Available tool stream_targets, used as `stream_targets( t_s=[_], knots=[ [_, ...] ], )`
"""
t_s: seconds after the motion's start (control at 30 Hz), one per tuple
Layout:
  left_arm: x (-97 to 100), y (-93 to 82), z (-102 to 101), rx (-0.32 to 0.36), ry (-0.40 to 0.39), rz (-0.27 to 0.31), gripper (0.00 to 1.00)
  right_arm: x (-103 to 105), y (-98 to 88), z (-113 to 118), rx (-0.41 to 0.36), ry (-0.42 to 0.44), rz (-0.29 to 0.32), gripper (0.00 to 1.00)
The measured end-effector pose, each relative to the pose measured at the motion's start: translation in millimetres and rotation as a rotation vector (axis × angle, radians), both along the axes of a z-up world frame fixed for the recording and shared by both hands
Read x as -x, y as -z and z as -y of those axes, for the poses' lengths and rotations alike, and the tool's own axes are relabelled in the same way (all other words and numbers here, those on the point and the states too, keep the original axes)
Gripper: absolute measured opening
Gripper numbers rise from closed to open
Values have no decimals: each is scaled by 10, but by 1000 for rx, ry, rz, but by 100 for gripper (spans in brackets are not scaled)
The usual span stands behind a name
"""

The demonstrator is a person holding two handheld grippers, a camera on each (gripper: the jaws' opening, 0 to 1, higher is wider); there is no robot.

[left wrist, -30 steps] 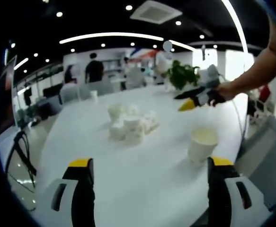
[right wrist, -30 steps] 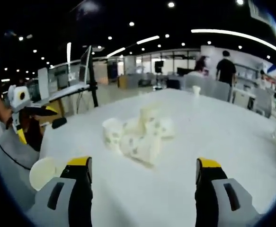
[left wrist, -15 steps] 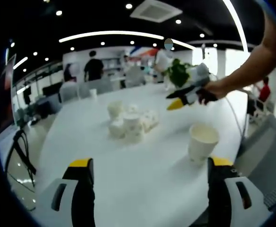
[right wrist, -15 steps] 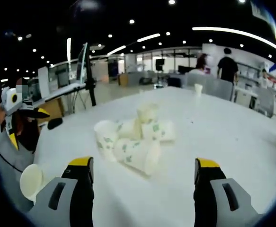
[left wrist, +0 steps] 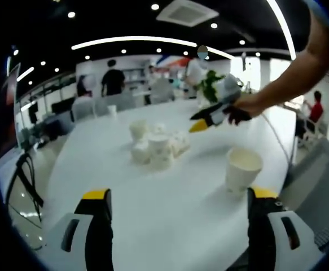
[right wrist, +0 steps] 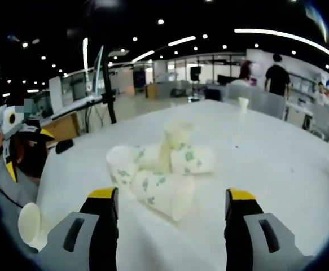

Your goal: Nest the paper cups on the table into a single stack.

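A pile of several white paper cups with green print lies in the middle of the white table, some upright, some on their sides. One cup stands alone and upright to the right, just beyond my left gripper, which is open and holds nothing. My right gripper, held in a hand, hovers above the table to the right of the pile. In the right gripper view the pile lies just beyond my open right gripper. The lone cup sits at lower left, below the left gripper.
A small cup stands at the table's far end, seen too in the right gripper view as a small cup. A green plant is at the back right. People stand in the background. The table edge runs along the left.
The right gripper has moved in toward the pile, which looks larger and closer in its view. The left gripper has hardly moved. No cup has shifted.
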State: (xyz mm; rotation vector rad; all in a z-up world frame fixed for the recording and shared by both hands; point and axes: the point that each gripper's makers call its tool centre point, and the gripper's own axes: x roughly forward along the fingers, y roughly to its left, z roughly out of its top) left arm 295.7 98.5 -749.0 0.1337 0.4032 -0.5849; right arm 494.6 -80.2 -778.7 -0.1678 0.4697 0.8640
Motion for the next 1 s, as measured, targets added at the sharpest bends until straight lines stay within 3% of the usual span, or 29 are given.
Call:
stream_targets(
  t_s=[0.23, 0.5, 1.0],
  knots=[
    [-19, 28, -25, 1, -8, -5, 98, 31, 115, -39, 19, -24, -33, 61],
    [-28, 58, -32, 1, -7, -11, 98, 44, 174, -62, 18, -53, -48, 38],
    [-14, 85, -34, -5, -7, -22, 98, 83, 211, -117, -76, -79, -121, 16]
  ],
)
